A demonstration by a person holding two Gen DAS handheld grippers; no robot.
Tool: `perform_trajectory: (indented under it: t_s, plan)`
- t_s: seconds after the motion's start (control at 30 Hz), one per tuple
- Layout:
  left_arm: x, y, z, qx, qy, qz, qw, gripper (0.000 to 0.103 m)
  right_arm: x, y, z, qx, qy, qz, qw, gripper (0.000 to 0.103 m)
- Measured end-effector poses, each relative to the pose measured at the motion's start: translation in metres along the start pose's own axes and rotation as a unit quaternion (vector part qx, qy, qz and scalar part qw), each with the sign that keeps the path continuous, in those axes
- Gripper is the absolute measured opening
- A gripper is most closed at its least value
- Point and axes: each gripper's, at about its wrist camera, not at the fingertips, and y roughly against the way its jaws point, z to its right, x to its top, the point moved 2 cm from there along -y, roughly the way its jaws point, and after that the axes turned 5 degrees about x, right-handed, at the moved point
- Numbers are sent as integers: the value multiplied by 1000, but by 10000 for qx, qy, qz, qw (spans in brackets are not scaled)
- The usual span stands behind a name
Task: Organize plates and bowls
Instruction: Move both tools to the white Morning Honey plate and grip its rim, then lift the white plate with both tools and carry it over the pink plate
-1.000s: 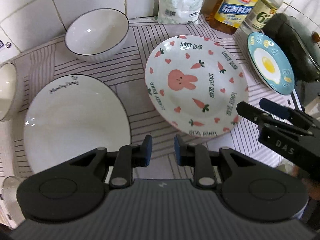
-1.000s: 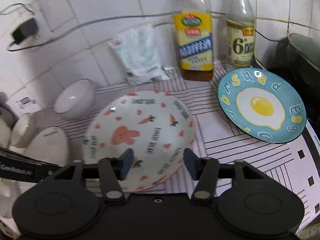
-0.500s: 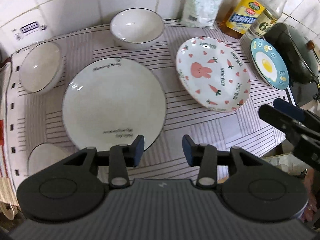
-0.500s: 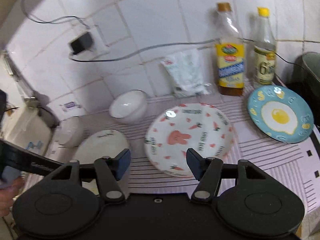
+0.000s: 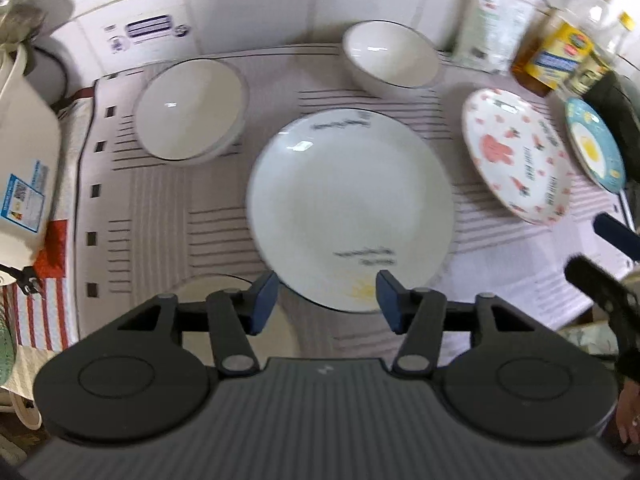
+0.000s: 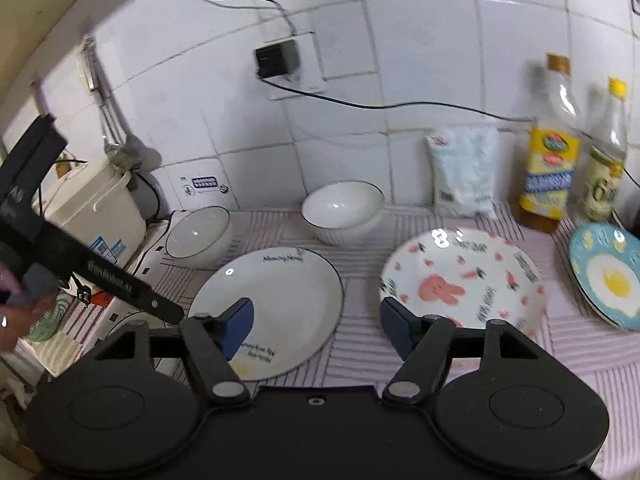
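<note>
A large white plate (image 5: 348,208) (image 6: 272,304) lies mid-counter. Right of it is a bunny-patterned plate (image 5: 516,160) (image 6: 460,276), then a blue egg plate (image 5: 596,148) (image 6: 604,276). A white bowl (image 5: 390,58) (image 6: 342,210) stands at the back, another bowl (image 5: 190,110) (image 6: 200,234) at the left, and a third bowl (image 5: 208,284) shows partly behind the left finger. My left gripper (image 5: 324,300) is open and empty above the white plate's near rim. My right gripper (image 6: 316,328) is open and empty, raised above the counter's front.
A striped mat (image 5: 160,200) covers the counter. Two bottles (image 6: 550,152) (image 6: 606,160) and a white bag (image 6: 464,172) stand against the tiled wall. A beige appliance (image 6: 88,208) sits at the left. A dark pot (image 5: 616,108) is at the far right.
Both grippers have pulled back and up, away from the bunny plate. The left gripper swung left over the white plate and its jaws opened wider. The right gripper stayed open.
</note>
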Motion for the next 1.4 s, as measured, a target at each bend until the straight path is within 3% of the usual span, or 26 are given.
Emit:
perform_trajectory:
  t_s: [0.13,0.3,0.43,0.67,0.73,0.8,0.9,1.4]
  plan:
    - [8,-23,-27,179,99,-31,9998,56,-16,-25,-6,69,77,44,9999,85]
    - [18,-52,-40,318,-82,-95,9994,56,-35,-69,-4,166,29,-352,9992,84]
    - [27,-73,-41,221,-222,-223,9993,56,-45,-95,-2,329,-227,-593,9974,83]
    - [39,-110,-47,225,-214,-554,9980,54,-56,-127,2,477,-733,-873,9923,55]
    - [42,-114,-47,63,-179,-562,9982,51,-57,-130,4,449,-915,-867,9910,46]
    - [45,-117,-47,-100,-130,-578,9982,40,-57,-131,7,305,-976,-891,9908,29]
    - [48,-119,-45,-384,-99,-582,9975,23,-58,-131,14,329,-1234,-890,9878,26]
    - [51,-124,-53,-630,273,-591,9959,28,-62,-134,29,577,-1880,-663,9782,25]
